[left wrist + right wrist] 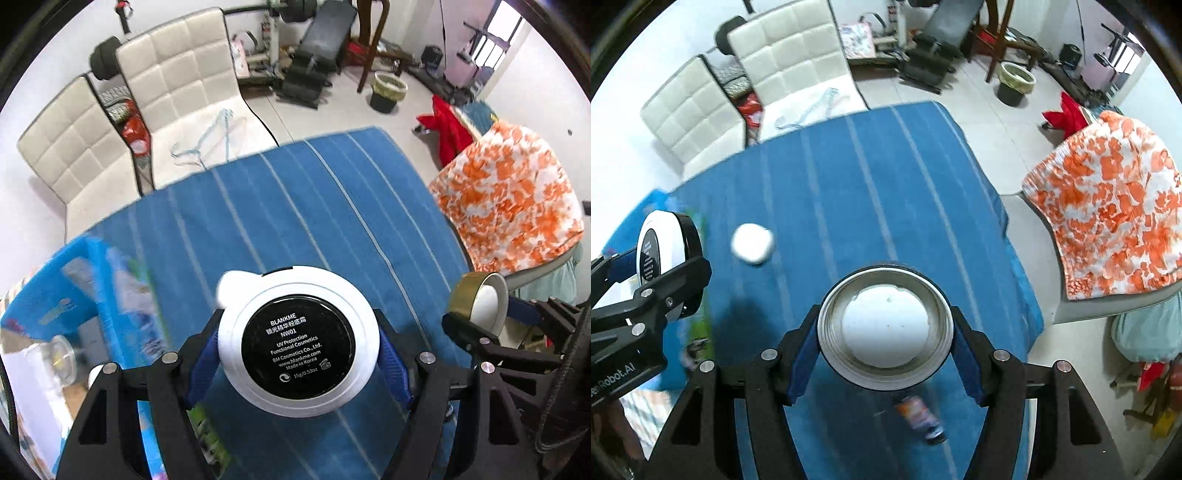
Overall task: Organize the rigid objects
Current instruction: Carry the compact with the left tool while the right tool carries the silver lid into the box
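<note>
My left gripper (297,341) is shut on a round white cosmetic compact (298,341) with a black label, held above the blue striped tablecloth (295,206). It also shows in the right wrist view (663,251) at the left. My right gripper (884,326) is shut on a round gold-sided tin (884,326) with a white inside, also above the cloth; the tin shows in the left wrist view (480,304) at the right. A small white rounded case (752,243) lies on the cloth, partly hidden behind the compact in the left wrist view (231,286).
A blue printed box (85,295) lies at the table's left edge. A small orange and blue item (919,417) lies on the cloth below the tin. White padded chairs (177,85) stand beyond the table. An orange patterned cloth (513,199) covers a chair at the right.
</note>
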The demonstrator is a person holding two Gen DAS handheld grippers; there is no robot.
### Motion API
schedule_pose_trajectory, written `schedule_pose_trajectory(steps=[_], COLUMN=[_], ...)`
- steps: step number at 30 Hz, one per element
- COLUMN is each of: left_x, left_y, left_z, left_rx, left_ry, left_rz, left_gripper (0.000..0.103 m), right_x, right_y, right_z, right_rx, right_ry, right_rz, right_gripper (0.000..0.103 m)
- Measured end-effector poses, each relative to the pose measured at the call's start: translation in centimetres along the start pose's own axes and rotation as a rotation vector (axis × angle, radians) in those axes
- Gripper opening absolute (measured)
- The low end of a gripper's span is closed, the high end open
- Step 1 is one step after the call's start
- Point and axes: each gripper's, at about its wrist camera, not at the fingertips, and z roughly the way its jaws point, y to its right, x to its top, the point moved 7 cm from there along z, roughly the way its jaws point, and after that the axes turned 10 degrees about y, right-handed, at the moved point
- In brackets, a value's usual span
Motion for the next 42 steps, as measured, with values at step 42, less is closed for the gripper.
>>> schedule_pose_trajectory(steps=[42], left_x=[-16.3], left_y=[-32.3], left_z=[-8.9], left_rx=[0.019], left_ry=[-0.126], left_rz=[-0.547], left_gripper=[0.073], right_x=[-9.1], right_y=[-36.3], right_z=[6.5], right_rx=[0.34], right_ry=[-0.267], right_rz=[-0.143], right_gripper=[0.067])
